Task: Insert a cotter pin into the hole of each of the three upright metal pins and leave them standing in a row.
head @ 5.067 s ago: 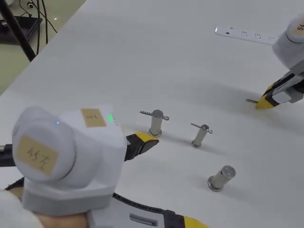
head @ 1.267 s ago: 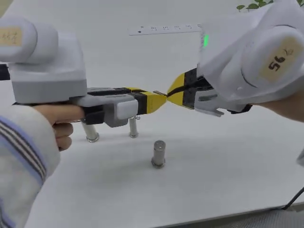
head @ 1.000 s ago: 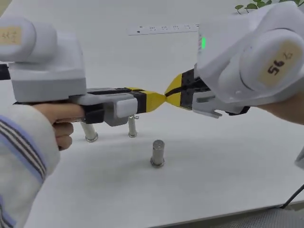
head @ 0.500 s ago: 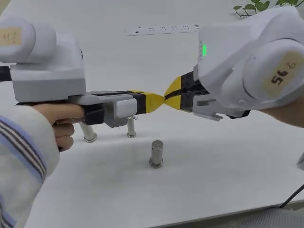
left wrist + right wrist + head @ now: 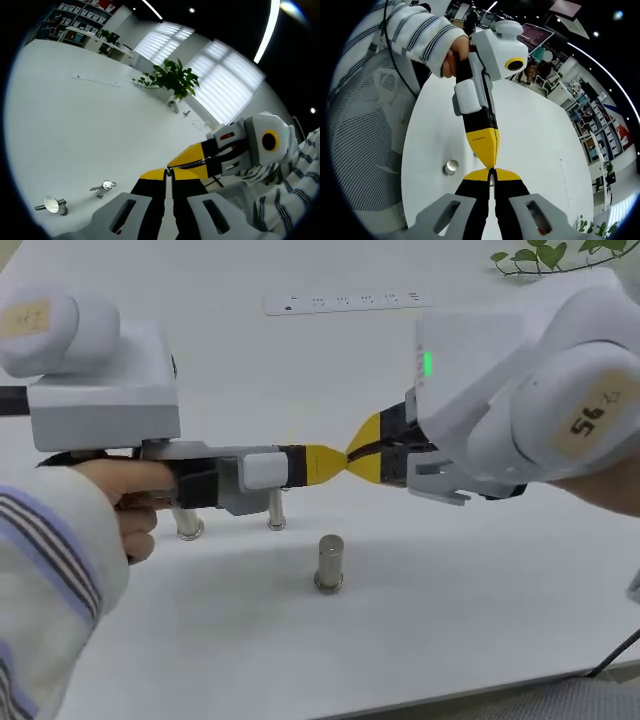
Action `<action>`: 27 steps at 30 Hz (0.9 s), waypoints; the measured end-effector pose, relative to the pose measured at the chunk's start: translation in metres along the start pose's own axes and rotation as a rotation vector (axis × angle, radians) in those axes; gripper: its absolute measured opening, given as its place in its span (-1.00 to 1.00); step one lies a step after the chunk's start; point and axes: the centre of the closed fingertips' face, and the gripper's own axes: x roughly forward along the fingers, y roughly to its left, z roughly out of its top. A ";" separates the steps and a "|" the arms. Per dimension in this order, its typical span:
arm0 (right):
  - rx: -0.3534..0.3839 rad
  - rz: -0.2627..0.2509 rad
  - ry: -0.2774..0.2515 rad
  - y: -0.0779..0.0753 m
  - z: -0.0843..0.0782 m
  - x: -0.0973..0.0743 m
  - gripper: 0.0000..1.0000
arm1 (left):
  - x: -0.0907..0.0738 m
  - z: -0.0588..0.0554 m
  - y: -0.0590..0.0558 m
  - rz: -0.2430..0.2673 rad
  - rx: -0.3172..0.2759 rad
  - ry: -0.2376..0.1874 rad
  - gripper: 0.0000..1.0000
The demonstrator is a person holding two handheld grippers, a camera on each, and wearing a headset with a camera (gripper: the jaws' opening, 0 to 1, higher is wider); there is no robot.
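My left gripper and right gripper meet tip to tip in the air above the white table. Both have their jaws pressed together on a thin cotter pin, which is barely visible at the junction. Below them a bare metal pin stands upright. Two more upright pins stand behind it, partly hidden by the left gripper. The left gripper view shows those two pins each with a cotter pin through its head.
A white power strip lies at the far side of the table, and a potted plant stands beyond it. The table's near edge runs along the bottom right. A mesh chair sits beside the table.
Five seconds ago the grippers were far apart, the right one carrying the cotter pin. Within the last second the tips closed up, and the pin's exposed length between them has vanished.
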 end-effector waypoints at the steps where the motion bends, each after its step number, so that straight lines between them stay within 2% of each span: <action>1: -0.006 0.000 0.001 0.000 0.000 0.000 -1.00 | 0.000 0.000 0.000 0.004 -0.005 0.002 -1.00; 4: -0.031 0.004 0.001 0.002 -0.001 0.001 -1.00 | 0.000 -0.003 0.000 0.012 -0.003 0.010 -1.00; 5: -0.039 0.002 -0.003 0.003 -0.001 0.001 -1.00 | 0.000 -0.004 0.000 0.014 -0.030 0.018 -1.00; 7: -0.048 -0.001 -0.008 0.004 -0.001 0.002 -1.00 | -0.001 -0.005 0.001 0.016 -0.042 0.022 -1.00; 14: -0.068 -0.008 -0.017 0.007 -0.003 0.002 -1.00 | -0.003 -0.009 -0.002 0.013 -0.019 0.028 -1.00; 17: -0.075 -0.014 -0.019 0.009 -0.007 0.001 -0.88 | -0.004 -0.008 -0.003 0.009 -0.018 0.021 -1.00; 21: -0.033 -0.019 -0.005 0.008 -0.014 -0.005 -0.75 | -0.007 -0.007 0.000 0.007 -0.008 0.015 -1.00; 22: -0.006 -0.014 -0.008 0.009 -0.015 -0.006 -0.75 | -0.008 -0.007 0.000 0.010 0.024 0.012 -1.00; 26: 0.117 0.012 -0.025 0.011 -0.021 -0.010 -0.73 | -0.012 -0.009 0.001 0.011 0.070 0.025 -1.00; 27: 0.171 0.010 -0.036 0.010 -0.021 -0.012 -0.68 | -0.014 -0.009 0.001 0.011 0.110 0.026 -1.00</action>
